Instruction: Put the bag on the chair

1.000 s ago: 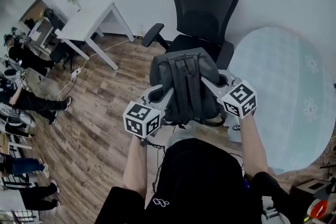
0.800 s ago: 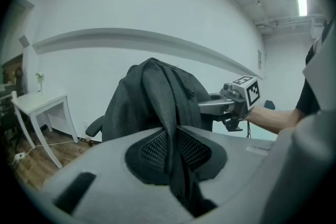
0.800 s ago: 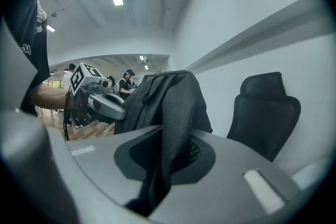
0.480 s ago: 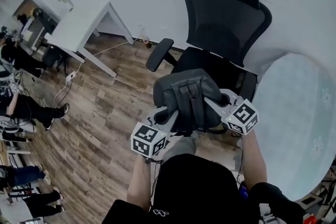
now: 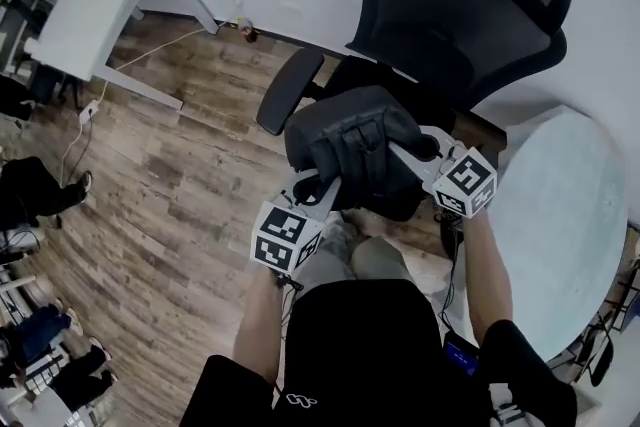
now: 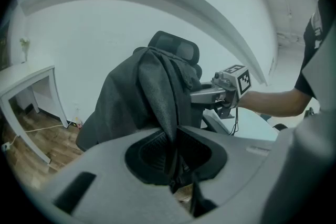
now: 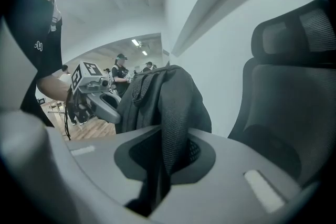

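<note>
A dark grey backpack [image 5: 352, 147] hangs between my two grippers, over the front of the seat of a black office chair [image 5: 470, 10]. My left gripper [image 5: 325, 187] is shut on one of the bag's webbed straps [image 6: 160, 99]. Shut on the other strap [image 7: 172, 123], my right gripper [image 5: 397, 151] holds the bag's right side. In the left gripper view the bag [image 6: 137, 99] hides most of the chair, whose headrest [image 6: 176, 45] shows above it. The right gripper view has the bag [image 7: 160, 99] at centre and the chair's backrest [image 7: 291, 102] close on the right.
The chair's left armrest [image 5: 285, 90] sticks out toward the wooden floor [image 5: 160, 215]. A white desk [image 5: 95, 5] stands at the upper left by the wall. A pale round rug [image 5: 555, 215] lies to the right. People [image 5: 30, 190] are at the far left edge.
I have come closer to the chair, and the bag has travelled with both grippers from in front of the seat to over its front edge. Both grips are unchanged.
</note>
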Motion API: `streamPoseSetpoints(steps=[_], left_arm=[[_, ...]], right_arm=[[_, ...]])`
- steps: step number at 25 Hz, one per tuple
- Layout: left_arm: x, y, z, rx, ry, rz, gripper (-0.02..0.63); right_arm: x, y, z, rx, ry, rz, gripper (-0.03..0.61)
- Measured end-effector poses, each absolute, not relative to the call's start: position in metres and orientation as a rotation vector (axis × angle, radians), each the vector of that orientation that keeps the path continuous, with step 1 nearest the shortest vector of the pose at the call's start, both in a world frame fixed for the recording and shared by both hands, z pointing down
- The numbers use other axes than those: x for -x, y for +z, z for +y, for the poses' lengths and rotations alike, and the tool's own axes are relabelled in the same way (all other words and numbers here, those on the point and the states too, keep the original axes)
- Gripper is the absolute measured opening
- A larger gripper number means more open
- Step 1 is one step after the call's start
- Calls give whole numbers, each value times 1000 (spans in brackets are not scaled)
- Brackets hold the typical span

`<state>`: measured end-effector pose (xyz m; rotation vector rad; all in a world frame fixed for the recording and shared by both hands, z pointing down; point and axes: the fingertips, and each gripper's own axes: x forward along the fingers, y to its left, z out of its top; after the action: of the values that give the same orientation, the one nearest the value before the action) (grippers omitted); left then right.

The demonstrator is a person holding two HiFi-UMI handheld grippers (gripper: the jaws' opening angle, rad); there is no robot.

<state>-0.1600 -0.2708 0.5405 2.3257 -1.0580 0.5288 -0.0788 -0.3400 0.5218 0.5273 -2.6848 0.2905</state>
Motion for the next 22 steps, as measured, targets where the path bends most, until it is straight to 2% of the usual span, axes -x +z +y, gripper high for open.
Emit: streamPoseSetpoints(steps=[11, 15, 20, 22], left_arm=[[185, 615, -362, -2083, 574, -1227, 48], [181, 654, -386, -2002, 699, -1229, 52], [172, 678, -407, -1956, 566, -1259, 64], [172, 688, -407, -1909, 540, -1283, 83]], right_arm=[[135, 603, -459, -212, 162, -2584, 52], [149, 643, -497, -262, 126, -2486, 78], [151, 682, -525, -417, 283, -2455, 91], [140, 696, -530, -469, 410, -2425, 129]])
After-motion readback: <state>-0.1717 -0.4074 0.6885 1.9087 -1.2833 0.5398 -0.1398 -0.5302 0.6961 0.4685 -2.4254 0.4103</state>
